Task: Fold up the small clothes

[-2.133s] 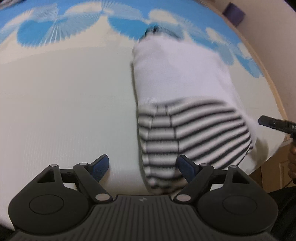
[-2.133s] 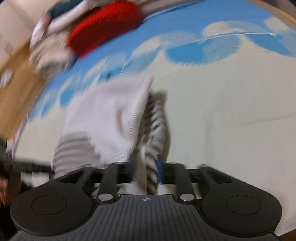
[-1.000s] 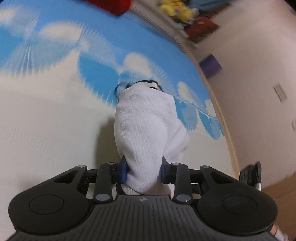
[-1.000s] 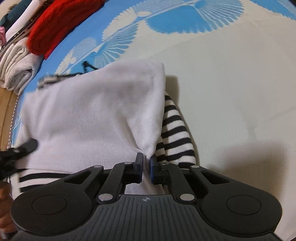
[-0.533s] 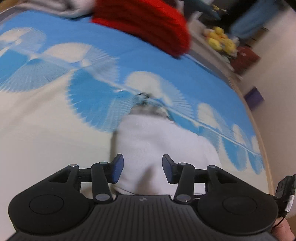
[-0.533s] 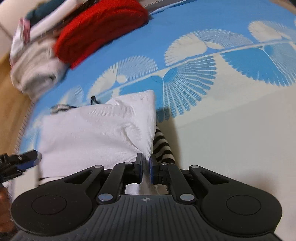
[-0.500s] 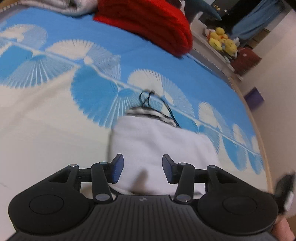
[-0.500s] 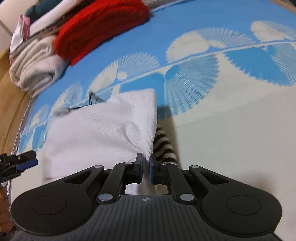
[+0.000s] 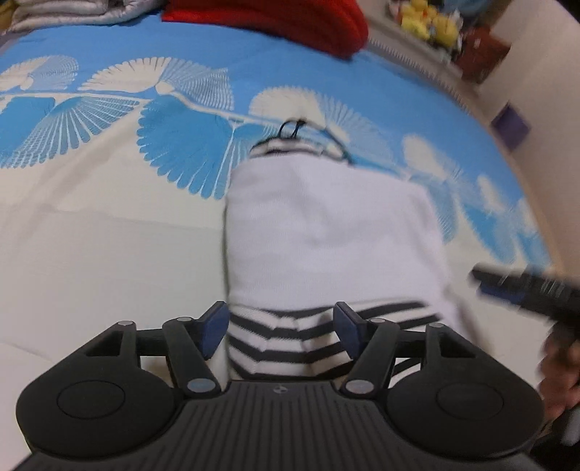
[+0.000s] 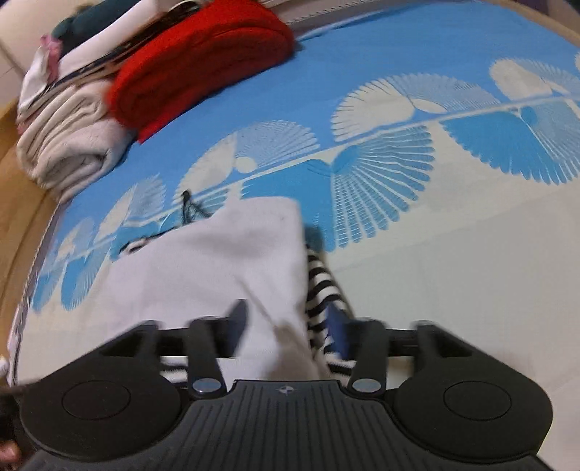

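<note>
Lying flat on the blue and cream fan-patterned bedspread [image 9: 108, 224], the small garment [image 9: 326, 232] shows a white panel folded over its black-and-white striped part, with a thin dark cord [image 9: 290, 128] at its far end. At the garment's near-left corner, the left gripper [image 9: 281, 328] hangs just above the striped hem; its jaws are opening, the blue pads [image 9: 214, 326] stand clear on either side of the cloth, and nothing is pinched between them. At the garment's near-right corner, the right gripper [image 10: 290, 326] is blurred; its jaws are opening too, one finger over the white panel and the other over the striped sleeve [image 10: 322, 286] that sticks out along the garment's right edge. Cloth lies between those fingers, but they do not press on it. From the left wrist view, the right gripper appears as a dark blurred bar just beyond the garment's right edge. Well beyond the garment's far end, a folded red knit [image 10: 203, 58] rests on the bedspread, touching a stack of folded pale cloth [image 10: 69, 137]. Farther still from the garment, off the bed, yellow soft toys [image 9: 427, 18] sit against a wall.
</note>
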